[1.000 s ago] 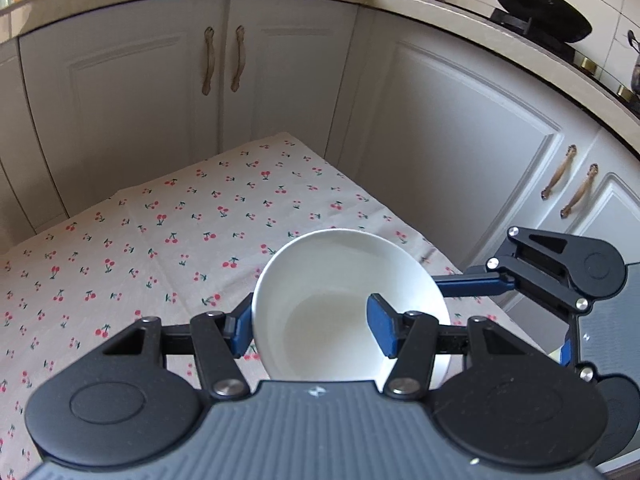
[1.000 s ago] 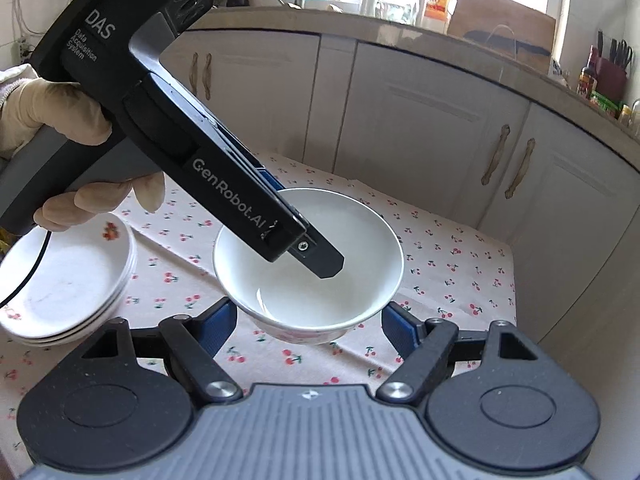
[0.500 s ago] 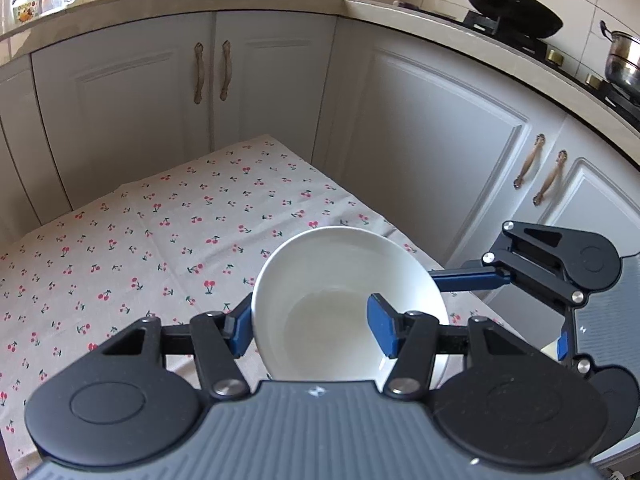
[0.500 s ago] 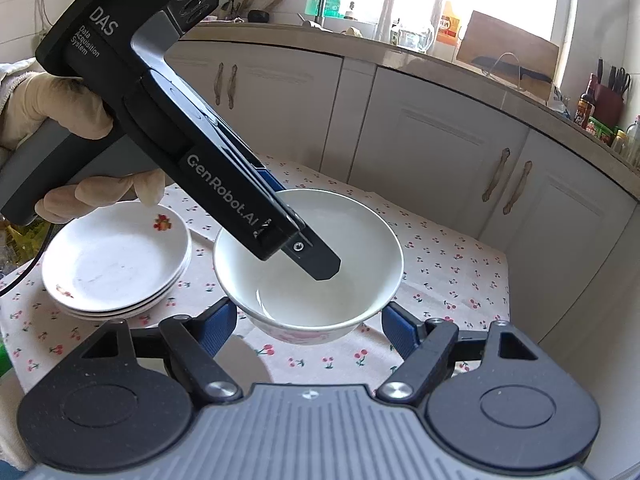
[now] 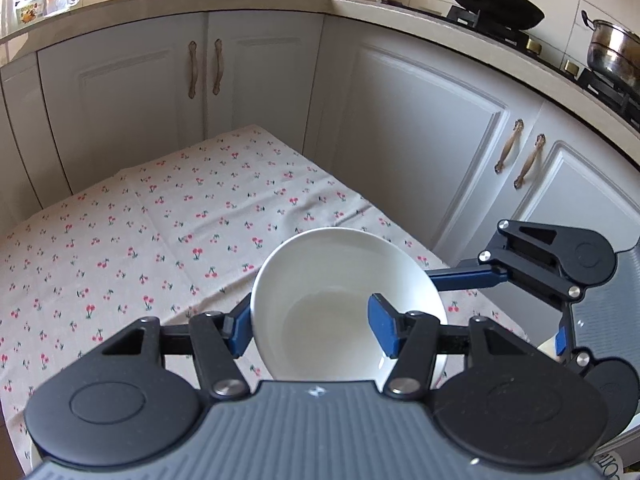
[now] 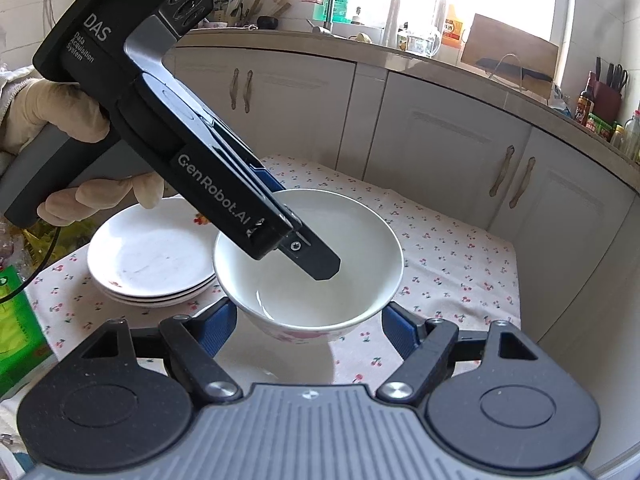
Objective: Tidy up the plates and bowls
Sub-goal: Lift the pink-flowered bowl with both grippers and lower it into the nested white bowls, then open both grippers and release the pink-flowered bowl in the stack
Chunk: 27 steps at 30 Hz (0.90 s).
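Observation:
A white bowl (image 5: 320, 280) with a pink flower pattern on its outside (image 6: 296, 336) hangs above the cherry-print tablecloth (image 5: 160, 220). My left gripper (image 5: 312, 328) is shut on its near wall, one blue pad inside and one outside; in the right wrist view its dark finger reaches into the bowl (image 6: 360, 240). My right gripper (image 6: 308, 328) clasps the bowl's lower body, a blue pad against each side. A stack of white plates (image 6: 148, 252) sits just left of the bowl. A gloved hand (image 6: 52, 108) holds the left gripper's handle.
White cabinet doors (image 5: 420, 140) wall in the table's far and right sides. A pale round shape (image 6: 276, 364) lies under the bowl. A green packet (image 6: 16, 332) sits at the table's left edge. Pans stand on the stove (image 5: 496, 12).
Both grippers carried the bowl together across the table towards the plate stack, which now lies right beside the bowl. Neither grip on the bowl looks changed.

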{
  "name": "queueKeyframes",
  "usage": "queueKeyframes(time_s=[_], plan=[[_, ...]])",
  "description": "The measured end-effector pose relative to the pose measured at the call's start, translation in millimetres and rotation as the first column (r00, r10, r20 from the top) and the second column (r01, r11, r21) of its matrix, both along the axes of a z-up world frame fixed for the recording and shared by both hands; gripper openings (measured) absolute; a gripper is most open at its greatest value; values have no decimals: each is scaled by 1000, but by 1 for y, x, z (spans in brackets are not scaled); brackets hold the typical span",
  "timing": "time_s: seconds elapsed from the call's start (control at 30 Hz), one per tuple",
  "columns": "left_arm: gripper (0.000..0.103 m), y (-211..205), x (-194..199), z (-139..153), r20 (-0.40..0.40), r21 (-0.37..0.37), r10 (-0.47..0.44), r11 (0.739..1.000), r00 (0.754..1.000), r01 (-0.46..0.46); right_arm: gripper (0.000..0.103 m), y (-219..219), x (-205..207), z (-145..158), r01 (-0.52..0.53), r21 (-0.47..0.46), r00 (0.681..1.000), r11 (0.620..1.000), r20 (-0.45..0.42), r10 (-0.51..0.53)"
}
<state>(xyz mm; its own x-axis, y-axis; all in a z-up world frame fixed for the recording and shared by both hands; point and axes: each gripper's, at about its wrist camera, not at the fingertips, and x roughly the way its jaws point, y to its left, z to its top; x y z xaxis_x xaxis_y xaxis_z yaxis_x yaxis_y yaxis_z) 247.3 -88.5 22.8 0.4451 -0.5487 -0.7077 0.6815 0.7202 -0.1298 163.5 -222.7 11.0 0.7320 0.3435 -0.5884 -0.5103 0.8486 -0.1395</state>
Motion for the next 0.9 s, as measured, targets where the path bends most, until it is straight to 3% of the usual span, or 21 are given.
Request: queueKeyframes(time_s=[0.9], plan=[[61,1,-19,-32,-80,1,-5,1000,997,5,83,3,-28,-23,15,18,997,1000,-79,-13]])
